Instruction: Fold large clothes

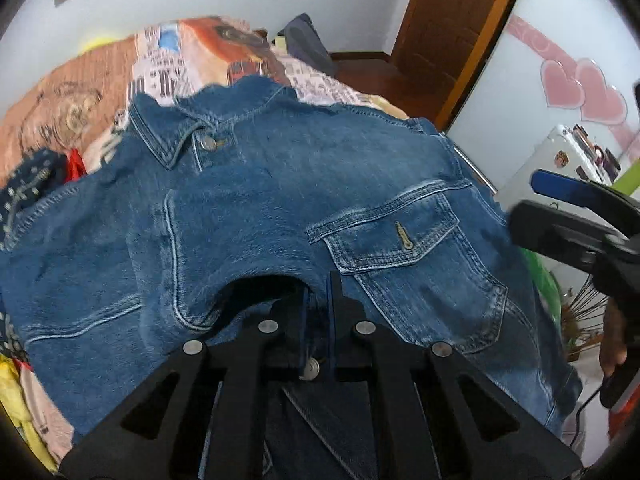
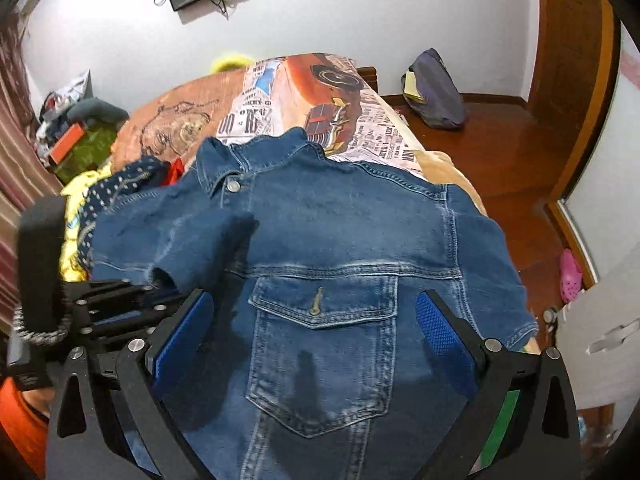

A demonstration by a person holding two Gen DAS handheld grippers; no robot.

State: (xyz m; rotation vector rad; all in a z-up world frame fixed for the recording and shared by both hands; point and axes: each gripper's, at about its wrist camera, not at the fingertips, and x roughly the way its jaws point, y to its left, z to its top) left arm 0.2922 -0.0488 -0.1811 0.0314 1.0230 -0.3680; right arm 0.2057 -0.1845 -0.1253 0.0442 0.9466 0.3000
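Observation:
A blue denim jacket (image 1: 280,208) lies front up on the bed, collar far, chest pocket (image 1: 404,240) to the right. My left gripper (image 1: 318,304) is shut on a fold of the jacket's denim near its middle. The right gripper (image 1: 560,208) shows at the right edge of the left wrist view. In the right wrist view the jacket (image 2: 340,232) fills the centre. My right gripper (image 2: 316,332) is open, blue pads wide apart on either side of the chest pocket (image 2: 320,344), just above the cloth. The left gripper (image 2: 132,300) shows at the left there.
The bed has a printed newspaper-and-car cover (image 2: 320,96). A heap of other clothes (image 2: 100,196) lies left of the jacket. A dark bag (image 2: 436,88) sits on the wooden floor at the far right. A white cabinet (image 2: 600,328) stands right.

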